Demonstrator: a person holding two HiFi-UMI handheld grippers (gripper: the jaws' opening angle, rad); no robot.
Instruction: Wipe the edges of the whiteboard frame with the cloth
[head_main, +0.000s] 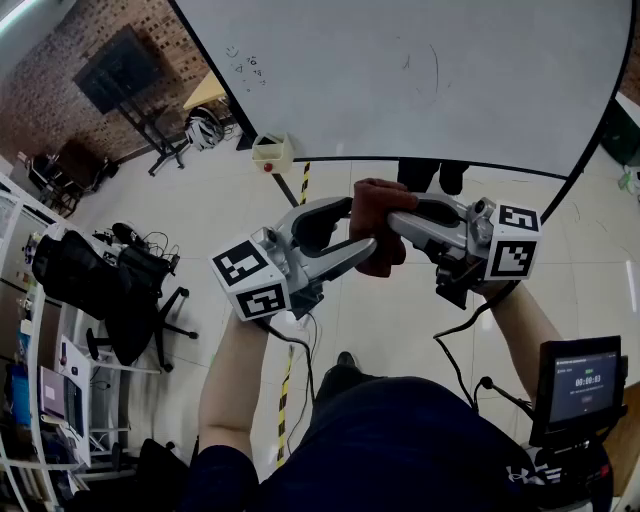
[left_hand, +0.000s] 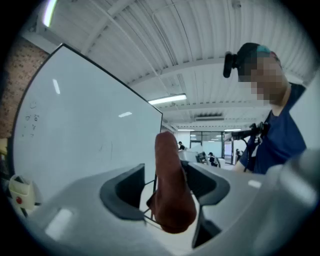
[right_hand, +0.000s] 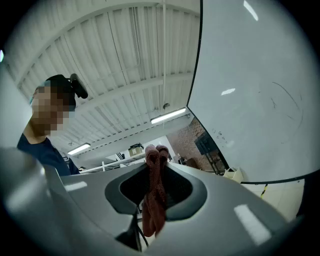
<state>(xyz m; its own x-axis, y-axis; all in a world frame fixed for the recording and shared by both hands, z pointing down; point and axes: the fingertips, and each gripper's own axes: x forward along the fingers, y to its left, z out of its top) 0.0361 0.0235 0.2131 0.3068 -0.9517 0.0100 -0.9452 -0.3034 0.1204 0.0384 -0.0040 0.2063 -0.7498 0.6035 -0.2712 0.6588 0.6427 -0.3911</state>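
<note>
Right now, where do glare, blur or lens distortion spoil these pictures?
Head view: the wide lens bends the whiteboard frame into a curve. Left gripper view: the cloth is close and soft, with lamp reflections on the whiteboard. Right gripper view: dark round corners, lamp streaks on the whiteboard, cloth sharper.

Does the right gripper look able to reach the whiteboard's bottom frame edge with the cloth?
Probably yes: the right gripper is shut on the cloth and the frame edge lies open ahead, though the left gripper straddles the cloth too.
</note>
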